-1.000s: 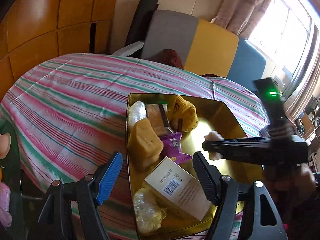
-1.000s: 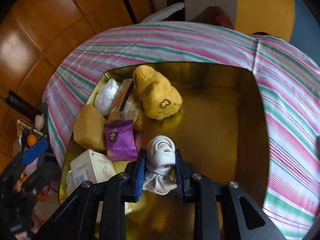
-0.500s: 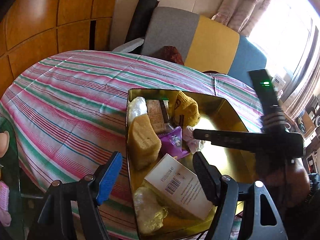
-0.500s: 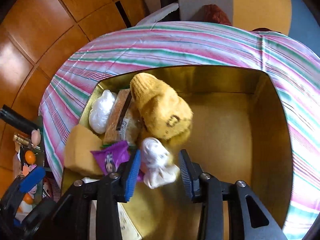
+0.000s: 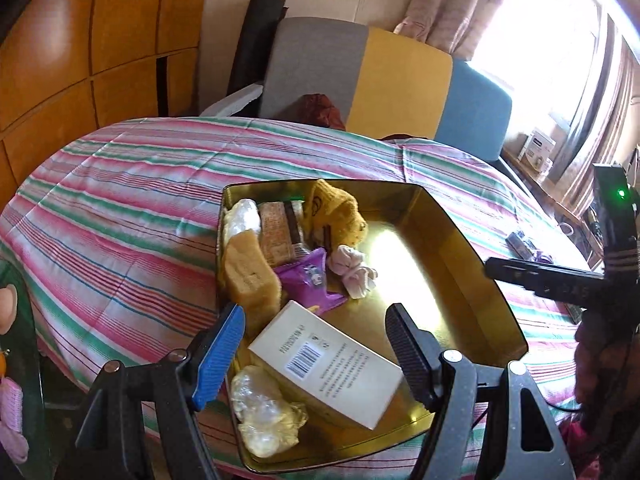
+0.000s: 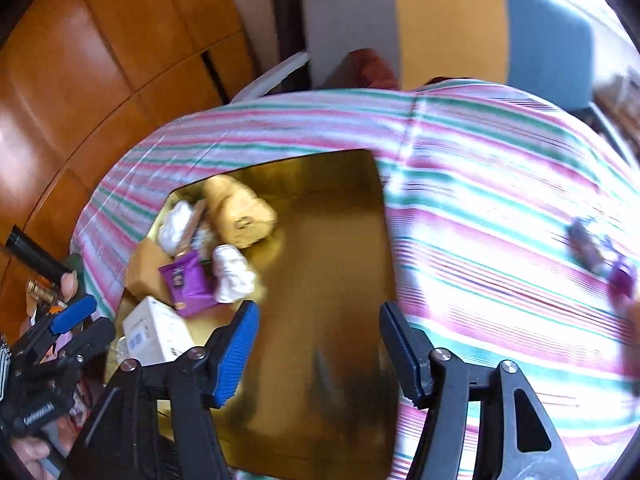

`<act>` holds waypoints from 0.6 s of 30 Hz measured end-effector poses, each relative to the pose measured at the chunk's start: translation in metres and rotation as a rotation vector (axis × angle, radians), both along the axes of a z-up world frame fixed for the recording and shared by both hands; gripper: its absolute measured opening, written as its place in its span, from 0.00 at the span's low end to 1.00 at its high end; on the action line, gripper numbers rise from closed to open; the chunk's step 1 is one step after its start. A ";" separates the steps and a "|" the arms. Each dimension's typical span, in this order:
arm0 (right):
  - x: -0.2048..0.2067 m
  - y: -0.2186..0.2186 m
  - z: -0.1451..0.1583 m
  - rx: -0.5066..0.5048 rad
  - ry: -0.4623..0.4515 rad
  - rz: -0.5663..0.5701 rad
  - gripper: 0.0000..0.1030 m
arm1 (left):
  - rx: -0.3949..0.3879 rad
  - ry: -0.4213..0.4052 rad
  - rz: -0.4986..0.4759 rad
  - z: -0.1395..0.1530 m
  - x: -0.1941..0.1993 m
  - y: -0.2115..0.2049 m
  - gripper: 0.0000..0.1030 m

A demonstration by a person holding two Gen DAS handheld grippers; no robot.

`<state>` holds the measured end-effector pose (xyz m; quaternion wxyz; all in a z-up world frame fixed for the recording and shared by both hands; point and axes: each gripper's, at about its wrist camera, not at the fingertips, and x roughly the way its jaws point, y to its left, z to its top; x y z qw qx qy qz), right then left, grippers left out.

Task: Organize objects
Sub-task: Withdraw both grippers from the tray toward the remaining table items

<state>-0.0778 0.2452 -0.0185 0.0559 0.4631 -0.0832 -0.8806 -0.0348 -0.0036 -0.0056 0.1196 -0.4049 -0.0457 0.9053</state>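
A gold tin tray (image 5: 460, 240) (image 6: 344, 240) sits on the striped tablecloth. In its left half lie a white rolled sock (image 5: 352, 270) (image 6: 232, 274), a yellow knit hat (image 5: 336, 212) (image 6: 240, 212), a purple packet (image 5: 310, 280) (image 6: 186, 280), a tan sponge (image 5: 248, 276), a white box (image 5: 326, 362) (image 6: 154, 332) and a clear wrapped bundle (image 5: 264, 420). My left gripper (image 5: 316, 356) is open over the tray's near end, above the box. My right gripper (image 6: 316, 352) is open and empty above the tray's bare right half; it also shows in the left wrist view (image 5: 560, 284).
Small purple and dark items (image 6: 600, 256) (image 5: 524, 242) lie on the cloth right of the tray. A grey, yellow and blue sofa (image 5: 400, 80) stands behind the table. Wooden panels line the left wall. A side shelf with small things (image 5: 8, 360) is at the far left.
My right gripper opened, let the white sock go beside the purple packet and yellow hat, and drew back to the right. My left gripper stayed open in place.
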 end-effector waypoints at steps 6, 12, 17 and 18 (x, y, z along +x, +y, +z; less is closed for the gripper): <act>0.027 0.058 0.004 0.042 -0.001 -0.113 0.68 | -0.019 0.007 -0.039 0.004 0.004 0.016 0.72; 0.050 0.125 -0.003 0.058 -0.029 -0.262 0.71 | -0.038 0.011 -0.092 0.008 0.008 0.037 0.72; 0.071 0.185 0.001 0.080 -0.024 -0.393 0.76 | -0.065 0.014 -0.151 0.010 0.011 0.060 0.72; 0.076 0.199 0.003 0.083 -0.019 -0.429 0.77 | -0.068 0.016 -0.162 0.010 0.012 0.064 0.72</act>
